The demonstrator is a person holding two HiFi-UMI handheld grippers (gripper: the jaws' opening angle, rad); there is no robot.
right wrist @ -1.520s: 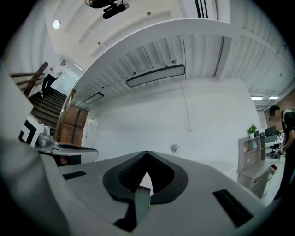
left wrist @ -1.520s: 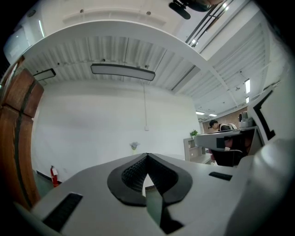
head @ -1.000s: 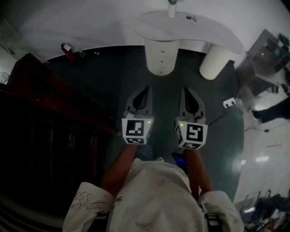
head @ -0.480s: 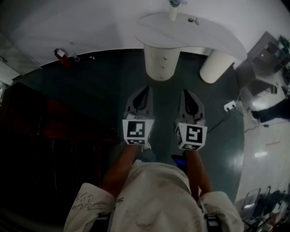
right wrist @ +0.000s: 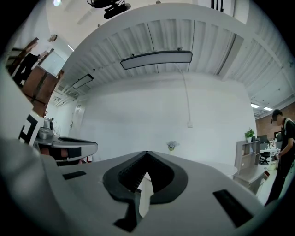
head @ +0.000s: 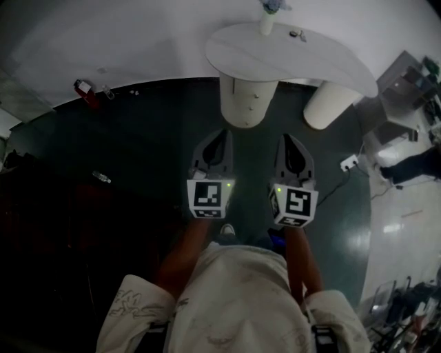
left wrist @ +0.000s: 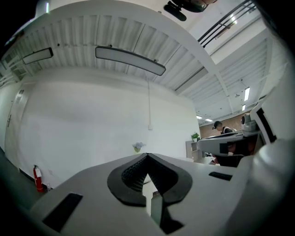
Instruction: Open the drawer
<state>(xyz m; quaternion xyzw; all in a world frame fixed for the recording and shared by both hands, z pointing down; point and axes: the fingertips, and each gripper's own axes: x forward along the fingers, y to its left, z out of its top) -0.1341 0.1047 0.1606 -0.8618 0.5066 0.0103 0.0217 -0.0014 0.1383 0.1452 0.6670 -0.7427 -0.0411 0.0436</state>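
Dark floor (head: 151, 138) meets a white wall (head: 138, 41). Against the wall stands a curved white surface (head: 324, 58) on two round pedestals. The drawer pedestal (head: 247, 103) is the left one, with the plain pedestal (head: 327, 105) beside it. A person (head: 413, 165) stands at the right edge. The left tongs (head: 220, 135) and right tongs (head: 289, 138) are held level side by side, each pressed together with nothing pinched. They point at the drawer pedestal across a stretch of floor. A fire extinguisher (head: 84, 89) stands by the wall far left, and a power strip (head: 350, 163) lies to the right. A bottle (head: 101, 177) lies to the left, and a vase (head: 267, 21) tops the surface.
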